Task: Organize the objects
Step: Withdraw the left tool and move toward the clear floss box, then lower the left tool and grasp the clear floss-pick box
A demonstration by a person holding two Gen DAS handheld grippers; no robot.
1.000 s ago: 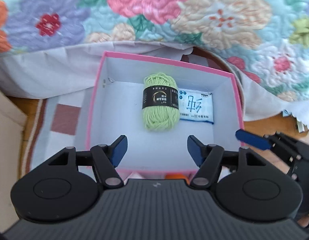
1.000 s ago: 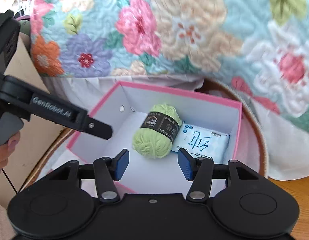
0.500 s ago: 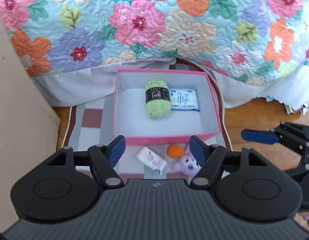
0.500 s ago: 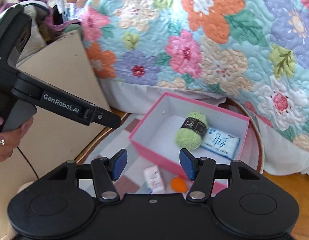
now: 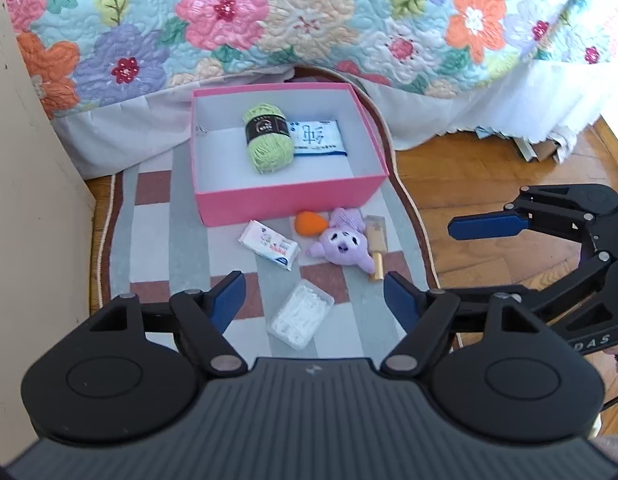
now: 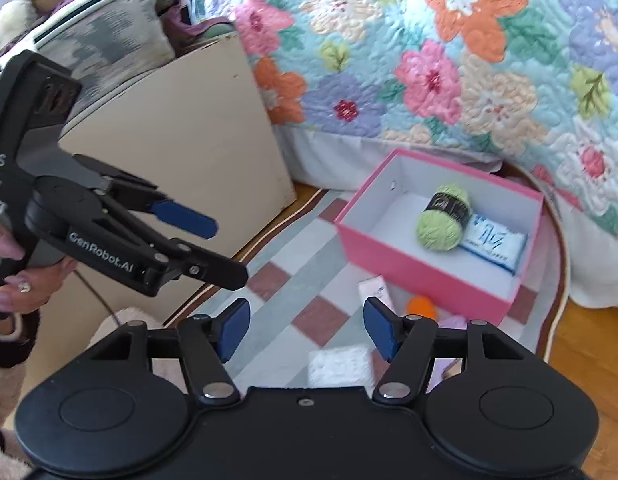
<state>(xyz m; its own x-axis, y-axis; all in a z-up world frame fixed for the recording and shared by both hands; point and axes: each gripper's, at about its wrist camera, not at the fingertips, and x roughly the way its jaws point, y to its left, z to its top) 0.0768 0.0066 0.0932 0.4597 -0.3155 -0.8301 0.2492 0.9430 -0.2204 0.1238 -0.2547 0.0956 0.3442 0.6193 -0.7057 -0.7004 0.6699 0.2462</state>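
Both grippers hover high over the rug [image 5: 157, 248], empty. The left gripper [image 5: 313, 300] has its fingers wide apart — so does the right gripper [image 6: 307, 330], seen at three o'clock from the left wrist. The pink box [image 5: 285, 200] sits at twelve o'clock against the bed's floral quilt [image 5: 309, 20], holding a green yarn ball [image 5: 267, 138] touching a blue tissue pack [image 5: 319, 138]. Just in front of the box lie a white packet [image 5: 269, 244], an orange toy [image 5: 309, 223], a purple plush [image 5: 343, 242] — and nearer, a clear swab case [image 5: 301, 316].
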